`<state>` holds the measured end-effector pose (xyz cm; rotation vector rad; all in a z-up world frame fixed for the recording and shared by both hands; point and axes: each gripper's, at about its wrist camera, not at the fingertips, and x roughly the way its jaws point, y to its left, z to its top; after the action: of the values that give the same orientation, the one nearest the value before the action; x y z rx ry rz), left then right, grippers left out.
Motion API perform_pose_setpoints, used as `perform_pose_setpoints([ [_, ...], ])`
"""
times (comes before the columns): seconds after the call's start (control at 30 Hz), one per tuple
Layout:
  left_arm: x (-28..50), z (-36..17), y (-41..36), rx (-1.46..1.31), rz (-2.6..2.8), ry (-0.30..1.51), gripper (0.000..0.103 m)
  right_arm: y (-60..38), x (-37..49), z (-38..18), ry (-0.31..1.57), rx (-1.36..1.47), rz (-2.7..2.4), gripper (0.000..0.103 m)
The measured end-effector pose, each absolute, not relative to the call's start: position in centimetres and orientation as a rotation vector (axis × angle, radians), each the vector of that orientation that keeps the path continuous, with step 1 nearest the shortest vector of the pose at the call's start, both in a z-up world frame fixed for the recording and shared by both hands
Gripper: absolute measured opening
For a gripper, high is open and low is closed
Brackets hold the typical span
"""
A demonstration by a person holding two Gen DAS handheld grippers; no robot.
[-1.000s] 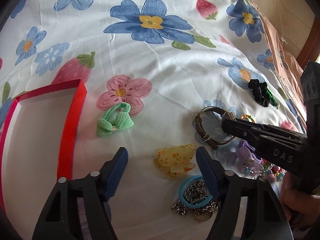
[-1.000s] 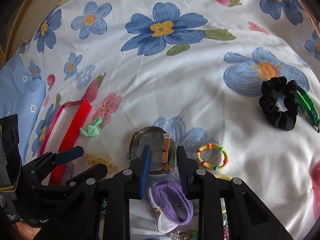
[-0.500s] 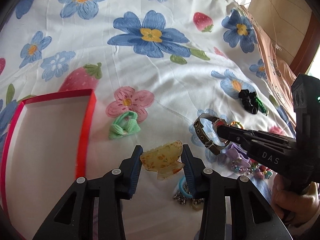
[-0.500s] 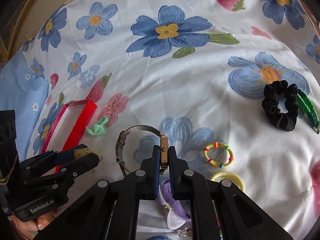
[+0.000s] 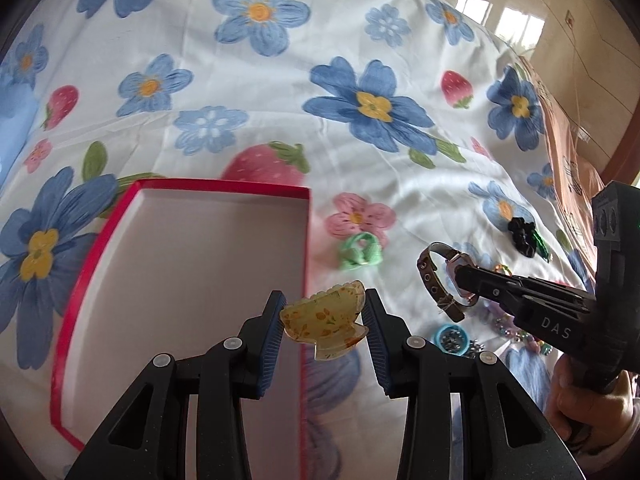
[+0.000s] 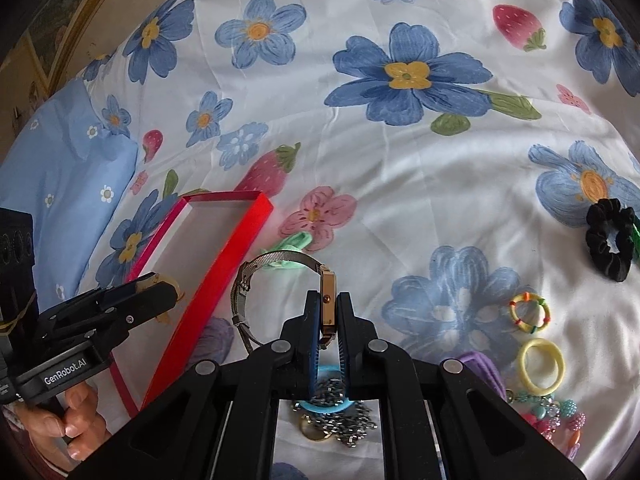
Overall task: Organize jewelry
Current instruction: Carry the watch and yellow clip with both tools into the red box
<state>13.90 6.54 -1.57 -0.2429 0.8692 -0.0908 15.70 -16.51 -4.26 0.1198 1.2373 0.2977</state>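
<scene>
Left gripper (image 5: 325, 312): jaws clenched on a translucent yellow plastic claw hair clip with orange flecks (image 5: 324, 322), gripped by its two ends between the blue ribbed pads (image 5: 273, 328). The clip is off the bedding, directly over the right-hand wall of the shallow red cardboard box with a white interior (image 5: 100, 236). The box extends ahead and to the left of this gripper and holds nothing visible.

Right gripper (image 6: 329, 312): jaws closed tight on the rectangular gold-toned case of a wristwatch with a silver metal mesh band (image 6: 256, 280). The case stands edge-on between the pads, and the band loops out to the left of the fingers, clear of the floral-print white bedsheet (image 6: 400, 168). The red box lies to the left of this gripper, just beside the hanging band. In the left wrist view this watch (image 5: 434, 276) appears to the right of the held clip.

Items remaining on the sheet:
- a mint-green fabric bow hair tie (image 5: 358, 250), ahead of the left gripper, between box and watch;
- a blue elastic ring on a silver chain (image 6: 334, 406), beneath the right gripper's fingers;
- a purple fabric hair tie (image 6: 480, 368), a pale yellow elastic ring (image 6: 542, 366) and a thin yellow band with coloured beads (image 6: 529, 313), to the right of the right gripper;
- a black velvet scrunchie (image 6: 610, 240), far right;
- a multicoloured beaded string (image 6: 556, 420), lower right.

A hand (image 6: 74, 424) grips the left tool's handle.
</scene>
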Motion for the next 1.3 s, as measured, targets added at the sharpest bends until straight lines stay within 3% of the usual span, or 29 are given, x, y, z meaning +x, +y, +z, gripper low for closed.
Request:
perform_pose_setpoints([
  [0.5,13.0,-1.2,13.1,-0.286,0.023,0.874,0.038,-7.7,16.9,-5.1,1.250,0.064,0.448,0.007],
  [1.3,21.1,-8.3,18.3,-0.292,0.119,1.015,0.039,0.3,21.3,-13.0,1.369,-0.229,0.501,0.007],
])
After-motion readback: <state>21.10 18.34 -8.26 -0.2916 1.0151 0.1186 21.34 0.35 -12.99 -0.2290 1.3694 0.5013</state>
